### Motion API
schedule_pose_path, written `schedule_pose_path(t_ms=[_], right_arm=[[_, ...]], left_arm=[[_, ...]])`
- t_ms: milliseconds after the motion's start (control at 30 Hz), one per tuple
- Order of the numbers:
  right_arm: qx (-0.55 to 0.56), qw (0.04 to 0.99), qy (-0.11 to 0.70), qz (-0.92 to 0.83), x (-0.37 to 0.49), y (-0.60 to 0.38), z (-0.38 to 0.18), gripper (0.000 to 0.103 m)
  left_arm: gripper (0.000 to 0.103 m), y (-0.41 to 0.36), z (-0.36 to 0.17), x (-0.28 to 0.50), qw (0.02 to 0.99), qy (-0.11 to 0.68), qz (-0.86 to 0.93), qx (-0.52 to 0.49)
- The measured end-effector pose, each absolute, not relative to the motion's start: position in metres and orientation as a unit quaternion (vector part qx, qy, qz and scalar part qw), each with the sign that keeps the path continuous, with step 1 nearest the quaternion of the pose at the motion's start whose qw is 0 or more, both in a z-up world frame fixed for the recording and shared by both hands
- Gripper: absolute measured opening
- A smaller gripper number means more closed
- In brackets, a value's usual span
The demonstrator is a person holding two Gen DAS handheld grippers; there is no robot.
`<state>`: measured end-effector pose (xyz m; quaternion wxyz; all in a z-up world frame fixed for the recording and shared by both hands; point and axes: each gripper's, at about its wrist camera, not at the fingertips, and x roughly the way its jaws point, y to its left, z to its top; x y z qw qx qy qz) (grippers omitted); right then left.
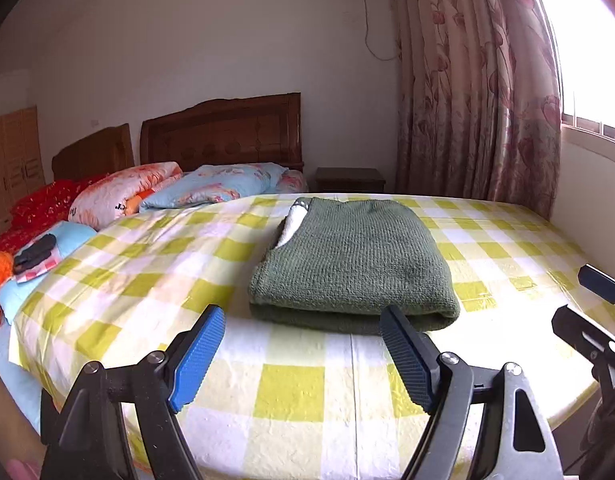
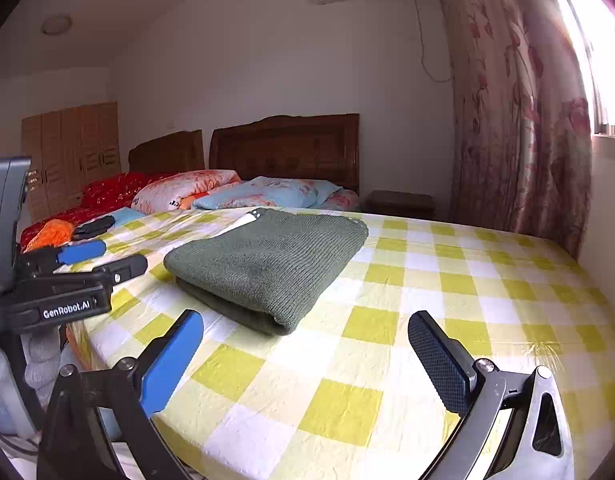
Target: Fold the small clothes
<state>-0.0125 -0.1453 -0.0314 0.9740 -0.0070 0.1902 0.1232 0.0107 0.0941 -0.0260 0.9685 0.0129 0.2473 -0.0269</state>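
A dark green knitted garment (image 1: 351, 264) lies folded into a neat rectangle on the round table with a yellow-and-white checked cloth (image 1: 291, 392). A bit of white lining shows at its far left corner. It also shows in the right wrist view (image 2: 267, 264). My left gripper (image 1: 303, 328) is open and empty, just in front of the garment's near folded edge. My right gripper (image 2: 307, 336) is open and empty, to the right of the garment and apart from it. The left gripper shows at the left edge of the right wrist view (image 2: 103, 256).
Beds with wooden headboards (image 1: 223, 132) and floral quilts (image 1: 223, 184) stand behind the table. An orange cloth (image 2: 53, 230) and a black item (image 2: 93, 226) lie at the left. A floral curtain (image 1: 479, 92), a window and a nightstand (image 1: 349, 180) are at the right.
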Motion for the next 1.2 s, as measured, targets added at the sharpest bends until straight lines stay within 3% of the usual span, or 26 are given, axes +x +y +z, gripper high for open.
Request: schedule_pose_path(t_ms=[1200], right_arm=[[0.033, 0.974, 0.194, 0.115, -0.006, -0.163, -0.036, 0.103]], left_arm=[[0.081, 0.090, -0.031, 0.008, 0.969, 0.245, -0.029, 0.019]])
